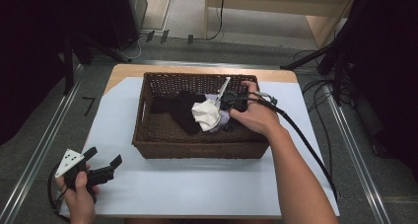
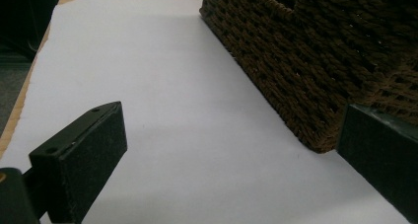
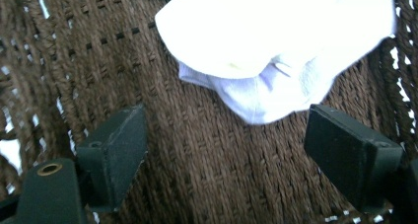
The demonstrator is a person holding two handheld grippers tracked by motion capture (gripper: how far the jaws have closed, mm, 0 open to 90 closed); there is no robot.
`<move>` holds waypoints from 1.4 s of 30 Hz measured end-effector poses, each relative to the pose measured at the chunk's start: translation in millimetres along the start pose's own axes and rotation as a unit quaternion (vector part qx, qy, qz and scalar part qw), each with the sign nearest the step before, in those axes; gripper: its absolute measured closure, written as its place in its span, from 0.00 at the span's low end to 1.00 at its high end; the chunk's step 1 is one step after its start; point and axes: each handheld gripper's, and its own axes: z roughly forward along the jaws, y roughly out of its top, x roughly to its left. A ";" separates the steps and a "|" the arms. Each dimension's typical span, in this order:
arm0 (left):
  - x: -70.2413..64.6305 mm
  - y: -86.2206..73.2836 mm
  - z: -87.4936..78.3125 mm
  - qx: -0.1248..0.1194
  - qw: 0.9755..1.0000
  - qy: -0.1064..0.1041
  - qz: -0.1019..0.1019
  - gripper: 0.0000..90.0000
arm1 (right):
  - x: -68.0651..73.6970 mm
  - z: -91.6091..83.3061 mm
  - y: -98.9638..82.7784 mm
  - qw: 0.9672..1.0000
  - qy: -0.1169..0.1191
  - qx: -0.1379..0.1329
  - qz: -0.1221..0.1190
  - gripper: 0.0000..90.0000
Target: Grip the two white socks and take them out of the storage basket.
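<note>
Inside the basket [image 3: 207,179], open right hand-held gripper [image 3: 224,140] near white cloth [image 3: 276,31].

Wicker basket [image 1: 197,147] on white-covered table [image 1: 197,184]

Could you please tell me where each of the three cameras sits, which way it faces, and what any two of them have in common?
High view: above the person's side, facing forward and down on the basket; both forearms, left tongs and right hand show.
Left gripper view: on the left tongs, facing along the white sheet past open jaws.
Right gripper view: on the right tongs, facing the basket floor and white cloth.
All three share the basket.
</note>
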 end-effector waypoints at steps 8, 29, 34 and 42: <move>-0.6 0.1 0.4 0.002 1.000 -0.001 0.001 0.00 | -0.5 12.4 7.4 1.000 -0.001 0.009 0.000 0.16; -0.9 0.1 0.7 0.002 1.000 -0.003 0.003 0.00 | -0.9 42.4 35.1 0.999 -0.021 0.024 0.016 0.14; -1.0 0.1 0.8 0.002 1.000 -0.003 0.004 0.00 | 1.9 51.0 38.4 0.999 -0.025 0.030 0.011 0.05; -1.6 0.3 1.2 0.006 1.000 -0.001 0.006 0.00 | 6.4 58.6 41.1 0.999 -0.043 0.033 0.006 0.06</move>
